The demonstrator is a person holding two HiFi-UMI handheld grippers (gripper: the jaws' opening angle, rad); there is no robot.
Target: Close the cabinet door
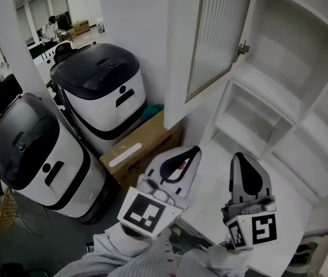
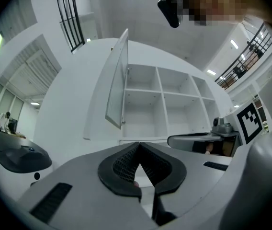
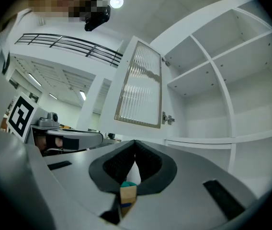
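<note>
Cabinet door (image 1: 216,39) swung wide open, ribbed glass panel showing, hinged on left side of white cabinet (image 1: 279,74) with bare shelves. Left gripper (image 1: 192,152) and right gripper (image 1: 240,159) low in front, well apart from door, touching nothing. Fingers of both pressed together, empty: likely set for pushing door shut rather than grasping it

The cabinet door (image 1: 219,33) holds ribbed translucent glass in a smooth white painted frame, with a small shiny metal hinge (image 1: 242,48). The shelves (image 1: 268,74) look matt white. Two rounded machines (image 1: 100,88) are glossy black-and-white plastic, the box (image 1: 144,149) plain brown cardboard. The left tongs (image 2: 138,146) carry matt black ridged pads (image 2: 119,164)
</note>
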